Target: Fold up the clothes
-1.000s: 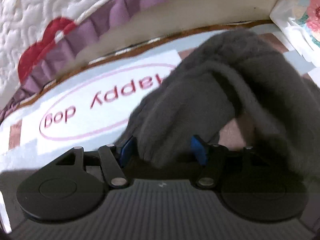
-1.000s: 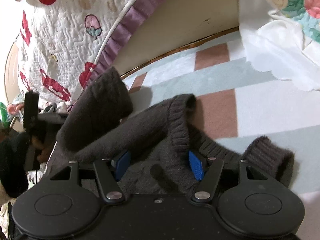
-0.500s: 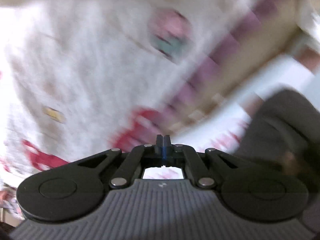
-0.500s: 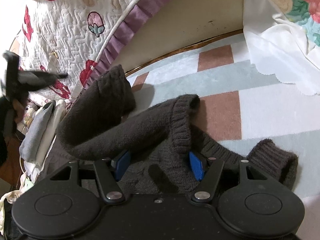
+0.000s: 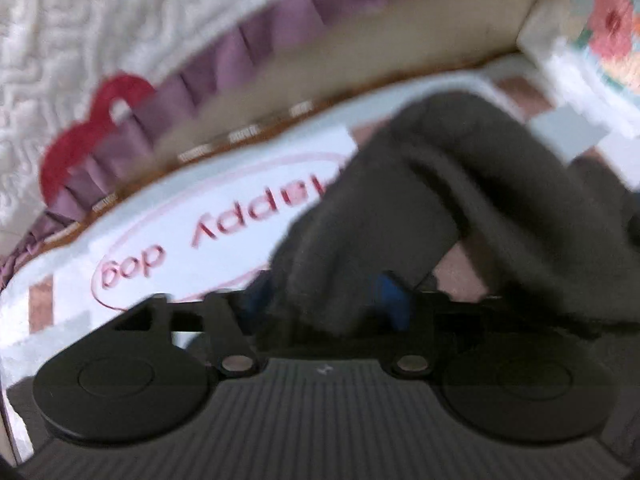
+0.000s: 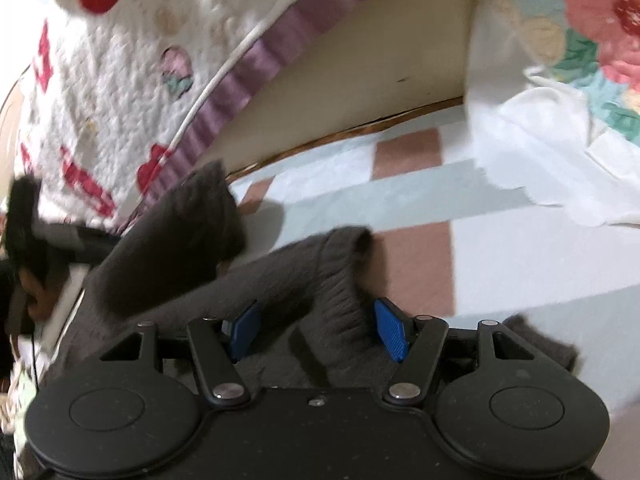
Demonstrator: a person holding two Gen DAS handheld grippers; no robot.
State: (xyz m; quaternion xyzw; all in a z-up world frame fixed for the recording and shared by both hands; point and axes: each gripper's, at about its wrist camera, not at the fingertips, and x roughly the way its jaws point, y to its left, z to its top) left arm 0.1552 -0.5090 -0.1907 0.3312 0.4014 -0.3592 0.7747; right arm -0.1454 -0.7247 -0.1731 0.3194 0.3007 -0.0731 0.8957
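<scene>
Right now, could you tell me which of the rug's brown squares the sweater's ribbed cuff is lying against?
The ribbed cuff of the dark sweater lies against the large brown square in mid-rug, nearer the right gripper. The smaller brown square sits clear by the wall.

The sweater (image 6: 280, 276) lies bunched on the mat (image 6: 540, 256), a fold of it between the spread fingers of the right tool (image 6: 316, 330) and another fold between those of the left tool (image 5: 324, 300). Beyond the mat, at twelve o'clock, stands a wall (image 6: 380, 68). The quilt (image 6: 132, 80) hangs at ten o'clock, the floral cloth (image 6: 560, 80) at two o'clock, and the left tool's sleeve rises at nine o'clock in the right wrist view.
</scene>
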